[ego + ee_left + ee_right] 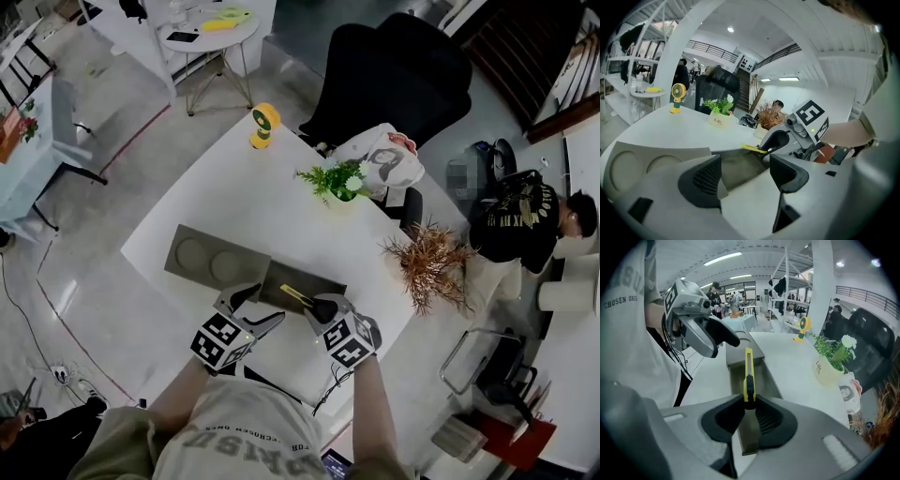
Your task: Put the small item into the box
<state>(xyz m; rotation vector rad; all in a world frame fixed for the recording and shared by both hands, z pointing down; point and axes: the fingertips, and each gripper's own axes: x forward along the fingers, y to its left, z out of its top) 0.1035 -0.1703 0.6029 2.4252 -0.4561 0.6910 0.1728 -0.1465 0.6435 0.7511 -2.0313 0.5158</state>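
A long grey open box (281, 281) lies on the white table (216, 187) near its front edge. My right gripper (323, 307) is shut on a yellow utility knife (296, 297) and holds it lengthwise over the box. In the right gripper view the knife (748, 376) sticks out forward from the right gripper (749, 411), above the box (761, 380). My left gripper (258, 307) stands open at the box's near left end. Only the box (736, 166) shows past the empty left gripper (746, 176). The knife (754, 148) and right gripper (780, 140) are beyond.
A grey lid (211, 258) with two round hollows lies left of the box. Farther back stand a potted green plant (337, 180), a yellow fan (265, 125) and a dried brown plant (429, 262). A black chair (394, 75) and a seated person (525, 225) are beyond the table.
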